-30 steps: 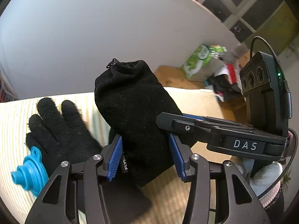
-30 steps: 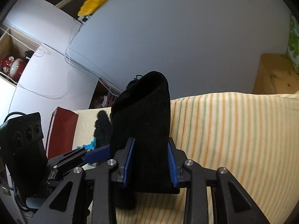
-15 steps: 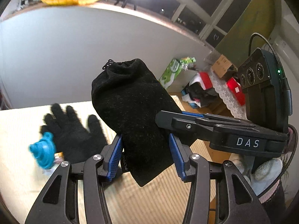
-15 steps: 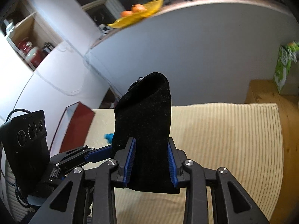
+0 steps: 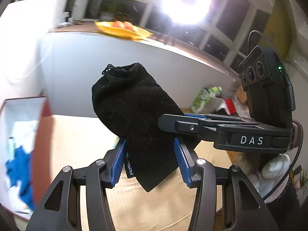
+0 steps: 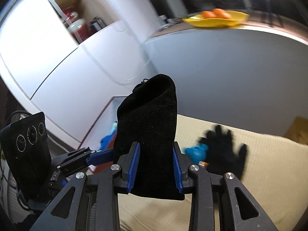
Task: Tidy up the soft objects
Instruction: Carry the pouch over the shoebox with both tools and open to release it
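A black velvet drawstring pouch [image 5: 134,111] hangs in the air, held by both grippers at once. My left gripper [image 5: 151,150] is shut on its lower part, blue pads pressing both sides. My right gripper [image 6: 156,159] is shut on the same pouch [image 6: 148,127], and it enters the left wrist view from the right side [image 5: 173,123]. A black glove [image 6: 224,150] lies on the striped tablecloth [image 6: 259,169] beside a blue funnel-like object [image 6: 195,152]. A red-walled box [image 5: 41,144] with blue cloth [image 5: 18,171] inside stands at the left.
A yellow plate of oranges [image 6: 215,18] sits on a ledge above the grey wall [image 6: 231,73]. White cabinets [image 6: 57,61] rise at the left. A hand in a white knitted glove [image 5: 269,171] holds the right gripper. Clutter [image 5: 207,98] lies beyond the table.
Both grippers have lifted the pouch up and swung left toward the red box; the glove and blue object dropped out of the left wrist view, and the box came in.
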A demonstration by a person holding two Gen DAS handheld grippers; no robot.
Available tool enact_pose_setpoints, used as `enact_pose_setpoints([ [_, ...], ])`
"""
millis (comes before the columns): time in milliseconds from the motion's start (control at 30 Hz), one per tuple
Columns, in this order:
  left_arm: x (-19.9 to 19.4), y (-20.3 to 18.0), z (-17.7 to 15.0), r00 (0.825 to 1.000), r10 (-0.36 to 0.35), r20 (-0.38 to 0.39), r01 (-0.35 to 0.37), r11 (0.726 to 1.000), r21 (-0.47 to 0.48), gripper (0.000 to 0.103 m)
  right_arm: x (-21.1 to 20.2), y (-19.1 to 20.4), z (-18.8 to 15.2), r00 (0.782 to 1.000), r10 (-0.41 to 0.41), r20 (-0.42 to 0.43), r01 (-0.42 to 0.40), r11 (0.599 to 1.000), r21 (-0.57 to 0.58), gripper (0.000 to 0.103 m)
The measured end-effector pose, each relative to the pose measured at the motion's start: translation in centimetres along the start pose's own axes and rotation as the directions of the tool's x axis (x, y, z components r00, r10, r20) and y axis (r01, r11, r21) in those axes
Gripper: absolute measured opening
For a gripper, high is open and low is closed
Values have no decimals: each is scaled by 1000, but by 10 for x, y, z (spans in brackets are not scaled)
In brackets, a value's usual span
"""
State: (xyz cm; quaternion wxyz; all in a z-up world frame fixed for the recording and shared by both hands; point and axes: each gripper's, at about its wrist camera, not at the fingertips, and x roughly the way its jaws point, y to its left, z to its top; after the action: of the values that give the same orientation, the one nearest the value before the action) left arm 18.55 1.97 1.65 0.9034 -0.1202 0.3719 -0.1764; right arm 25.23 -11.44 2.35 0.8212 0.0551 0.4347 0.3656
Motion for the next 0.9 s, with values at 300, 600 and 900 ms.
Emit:
enact_pose_setpoints([
  [300,-54,76,-13,990,134,31,-132,989,-65,47,71,92,14,992,94,-79,-103,988,-113,30],
  [600,-78,145,-36,970,242,-17,-242,960,-144,47,153,160,15,979,103,-173,-134,975,-179,30],
  [900,-66,204,-46,948,305,-87,-316,928,-196,48,213,188,13,971,53,-233,-102,974,-202,30],
])
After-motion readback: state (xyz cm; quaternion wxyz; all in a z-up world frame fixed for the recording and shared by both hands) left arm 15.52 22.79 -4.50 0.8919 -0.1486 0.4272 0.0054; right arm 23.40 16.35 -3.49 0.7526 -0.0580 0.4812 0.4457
